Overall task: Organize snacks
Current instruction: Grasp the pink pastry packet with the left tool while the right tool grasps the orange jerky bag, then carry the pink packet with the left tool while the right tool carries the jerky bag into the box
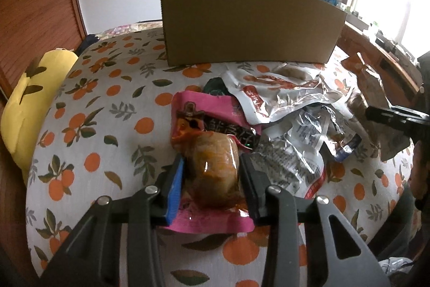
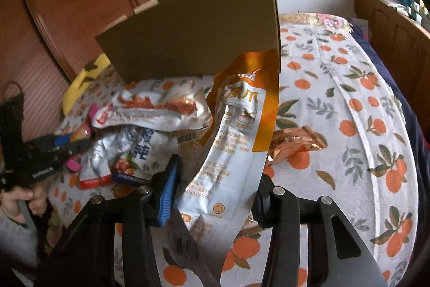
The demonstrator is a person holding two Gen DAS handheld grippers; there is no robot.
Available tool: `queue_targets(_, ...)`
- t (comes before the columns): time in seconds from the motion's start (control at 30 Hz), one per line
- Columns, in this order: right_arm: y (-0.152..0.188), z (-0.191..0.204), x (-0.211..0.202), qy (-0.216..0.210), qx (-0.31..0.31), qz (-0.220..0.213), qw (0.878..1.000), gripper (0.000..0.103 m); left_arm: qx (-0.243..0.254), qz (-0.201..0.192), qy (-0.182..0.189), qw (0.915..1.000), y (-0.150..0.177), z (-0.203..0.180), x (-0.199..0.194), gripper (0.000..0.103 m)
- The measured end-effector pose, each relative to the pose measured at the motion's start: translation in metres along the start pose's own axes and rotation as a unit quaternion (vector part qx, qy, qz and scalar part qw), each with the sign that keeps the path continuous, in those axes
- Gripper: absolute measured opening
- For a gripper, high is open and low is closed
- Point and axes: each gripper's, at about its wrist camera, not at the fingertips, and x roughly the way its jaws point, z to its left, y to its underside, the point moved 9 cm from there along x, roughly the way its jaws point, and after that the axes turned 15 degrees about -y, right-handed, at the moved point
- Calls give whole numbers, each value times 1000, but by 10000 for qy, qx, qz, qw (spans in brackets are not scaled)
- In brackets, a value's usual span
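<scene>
In the left wrist view, the left hand-held gripper (image 1: 211,174) is clenched around a pink snack pack (image 1: 212,152) with a clear window showing brownish food; both pads press its sides while it lies on the bed (image 1: 107,125). From the pack, the cardboard box (image 1: 242,20) stands at twelve o'clock on the orange-patterned sheet, and a heap of silver and white snack bags (image 1: 282,104) lies at about two o'clock. The pack carries dark Chinese characters, too warped to read surely. A yellow pillow (image 1: 29,104) sits at nine o'clock by the bed's edge.

In the right wrist view, the right hand-held gripper (image 2: 212,195) grasps a tall white-and-orange pouch (image 2: 233,136), raised off the sheet and reaching toward the box at twelve o'clock. Its top reads roughly "凤爪", with fine print and a barcode lower down. A copper foil packet (image 2: 298,144) lies at three o'clock and the left gripper works at nine o'clock.

Judging from this, sorting is at an early stage: most snacks lie loose, the box's inside is hidden, and both held packs have yet to go in.
</scene>
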Motion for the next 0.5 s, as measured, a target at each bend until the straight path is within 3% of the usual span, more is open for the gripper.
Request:
queue_targets(0.13, -4, 6, -6, -89, -116, 22, 9999, 46, 37, -36, 11, 10000, 2, -1, -2, 38)
queue_targets(0.37, -1, 0, 4, 108, -215, 196, 9995, 50, 124, -69, -13, 9999, 4, -5, -3, 38)
queue_targets(0.5, -4, 5, 0, 150, -377, 133, 9991, 32, 114, -59, 0, 9999, 4, -5, -4, 38)
